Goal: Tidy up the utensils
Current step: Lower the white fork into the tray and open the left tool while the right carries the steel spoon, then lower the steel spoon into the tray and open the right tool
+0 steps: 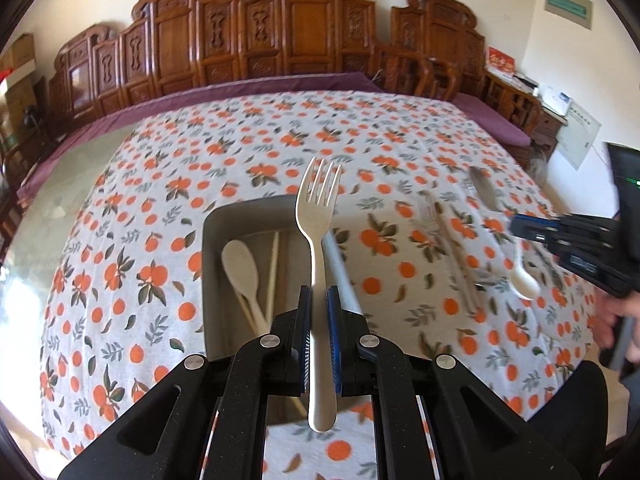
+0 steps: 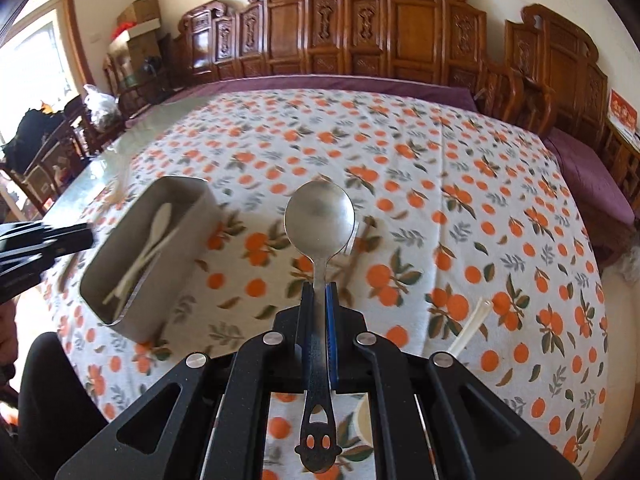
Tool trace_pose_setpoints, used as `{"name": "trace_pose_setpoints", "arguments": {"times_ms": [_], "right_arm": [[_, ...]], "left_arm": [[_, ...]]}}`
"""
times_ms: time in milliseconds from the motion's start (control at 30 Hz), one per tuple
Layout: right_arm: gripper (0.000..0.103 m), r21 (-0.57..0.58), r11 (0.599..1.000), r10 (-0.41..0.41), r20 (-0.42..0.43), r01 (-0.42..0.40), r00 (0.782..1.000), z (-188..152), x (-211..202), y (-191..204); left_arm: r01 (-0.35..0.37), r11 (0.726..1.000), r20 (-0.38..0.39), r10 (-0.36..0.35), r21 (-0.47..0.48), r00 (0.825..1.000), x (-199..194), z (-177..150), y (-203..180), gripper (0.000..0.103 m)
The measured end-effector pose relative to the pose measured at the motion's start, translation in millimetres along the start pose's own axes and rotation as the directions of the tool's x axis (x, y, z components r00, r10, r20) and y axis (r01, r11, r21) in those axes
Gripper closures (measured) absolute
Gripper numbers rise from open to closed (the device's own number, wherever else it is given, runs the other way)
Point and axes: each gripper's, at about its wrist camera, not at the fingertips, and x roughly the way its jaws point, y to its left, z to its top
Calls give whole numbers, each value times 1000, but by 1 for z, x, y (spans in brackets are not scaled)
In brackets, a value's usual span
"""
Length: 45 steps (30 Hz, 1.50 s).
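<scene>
Matt cream plastic fork (image 1: 318,240), brushed metal spoon (image 2: 319,216), printed cloth tablecloth (image 2: 460,184), carved glossy wooden screen (image 1: 304,32).

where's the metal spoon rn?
Right wrist view, centre: the metal spoon is clamped by its handle in the right gripper, bowl up, above the tablecloth, right of the grey bin.

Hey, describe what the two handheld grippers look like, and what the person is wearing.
Both grippers, left and right, are matte black with angular linkage arms, round silver pivot pins and triangular cutouts in the outer arms. Each has two flat black fingers lined with blue ribbed pads. Seen from the left wrist camera, the right gripper shows a blocky black body. Dark clothing shows at the lower left; no cables visible.
</scene>
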Motion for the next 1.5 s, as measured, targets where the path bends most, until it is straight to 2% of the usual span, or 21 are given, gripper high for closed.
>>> {"name": "trace_pose_setpoints", "arguments": {"times_ms": [333,700,967,1500], "right_arm": [[95,-40,998,48,15,-47,999,0,-13,27],[95,-62,996,67,8,-66,998,-8,-19,41],[95,-76,994,76,-1,-76,997,-6,-15,54],[95,-121,984,131,-5,-131,991,25,8,123]], "left_arm": [[-6,999,-109,0,-48,994,57,3,13,96],[-18,1000,-180,13,-23,983,91,2,4,96],[-8,999,-151,2,-36,989,75,0,12,95],[-30,999,-33,29,-34,999,-14,1,62,93]]}}
